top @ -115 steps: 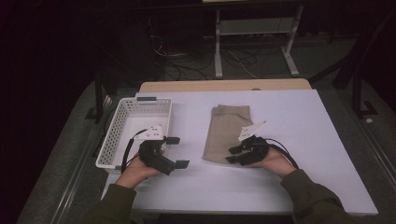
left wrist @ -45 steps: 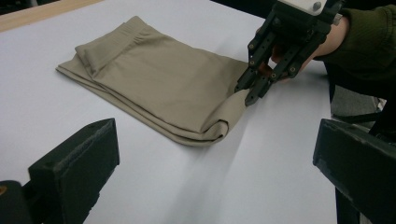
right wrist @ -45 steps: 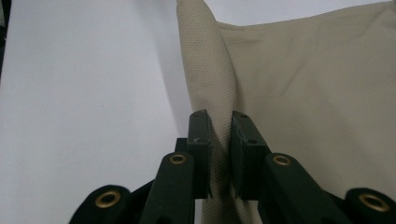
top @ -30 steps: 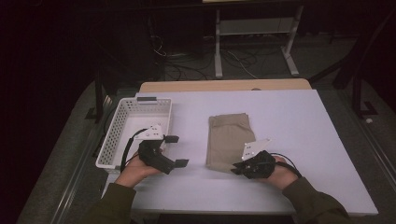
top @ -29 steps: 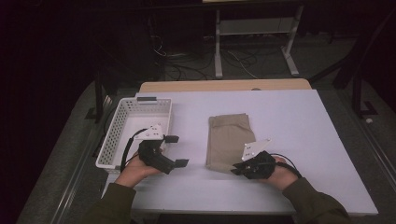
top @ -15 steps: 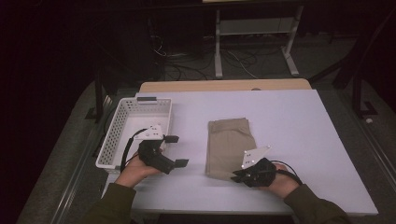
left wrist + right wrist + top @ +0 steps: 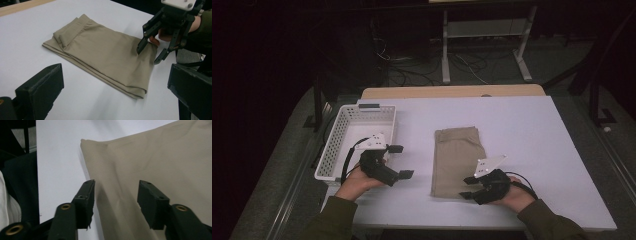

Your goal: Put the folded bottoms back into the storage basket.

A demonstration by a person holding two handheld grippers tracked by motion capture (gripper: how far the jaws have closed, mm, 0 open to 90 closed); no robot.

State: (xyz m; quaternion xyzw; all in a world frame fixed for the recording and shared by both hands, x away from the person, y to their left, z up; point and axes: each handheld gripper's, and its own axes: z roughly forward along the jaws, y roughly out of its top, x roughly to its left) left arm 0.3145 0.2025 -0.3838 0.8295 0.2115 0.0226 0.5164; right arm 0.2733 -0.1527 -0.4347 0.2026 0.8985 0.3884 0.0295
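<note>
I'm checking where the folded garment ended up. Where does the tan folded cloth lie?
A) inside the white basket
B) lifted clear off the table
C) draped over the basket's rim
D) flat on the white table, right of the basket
D: the tan folded cloth lies flat on the white table, apart from the white basket at its left.

Dim room, grey floor (image 7: pixel 277 165), white table (image 7: pixel 522 125)

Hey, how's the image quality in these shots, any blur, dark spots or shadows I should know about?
High view: room behind the table is nearly black, tabletop evenly lit and sharp. Left gripper view: near jaws are soft, the trousers crisp, slight smear at their near corner. Right gripper view: the right gripper casts a faint shadow on the cloth, whose weave shows clearly; no glare.
</note>
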